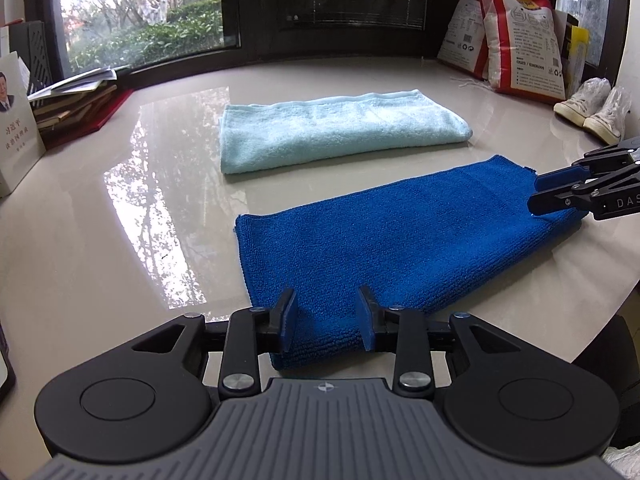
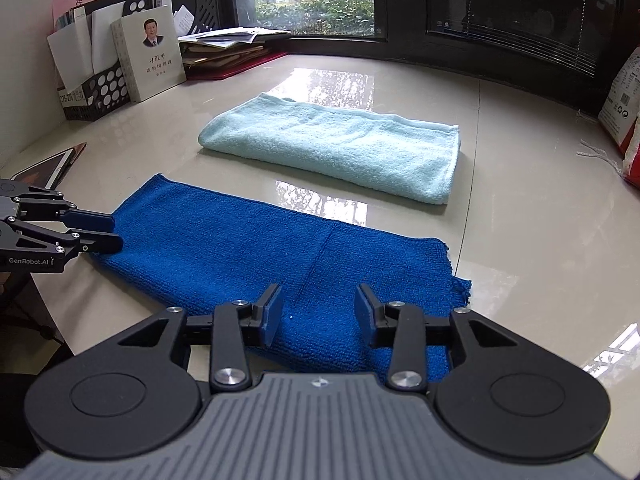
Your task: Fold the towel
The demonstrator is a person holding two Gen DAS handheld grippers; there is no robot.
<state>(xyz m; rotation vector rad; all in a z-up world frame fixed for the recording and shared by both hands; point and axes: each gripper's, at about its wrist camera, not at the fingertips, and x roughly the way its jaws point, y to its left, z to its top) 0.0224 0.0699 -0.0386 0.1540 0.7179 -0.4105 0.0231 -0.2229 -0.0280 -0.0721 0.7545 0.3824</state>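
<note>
A dark blue towel [image 1: 400, 248] [image 2: 256, 256] lies flat in a long folded strip near the front edge of the glossy table [image 1: 120, 240]. My left gripper [image 1: 327, 308] hovers over the strip's left end with its jaws apart, and nothing is pinched between its pads. The same gripper [image 2: 116, 232] shows at the left edge of the right wrist view. My right gripper [image 2: 318, 300] stands open over the strip's right end, also with nothing gripped. From the left wrist view it [image 1: 536, 196] comes in from the right edge, its fingertips at the towel's corner.
A folded light blue towel [image 1: 336, 132] [image 2: 340, 148] lies behind the blue one. Books and a black file holder [image 2: 100, 76] stand at the back left, with a tablet [image 2: 48, 168] near the left edge. Rice bags [image 1: 516, 40] and white shoes [image 1: 592, 112] sit at the back right.
</note>
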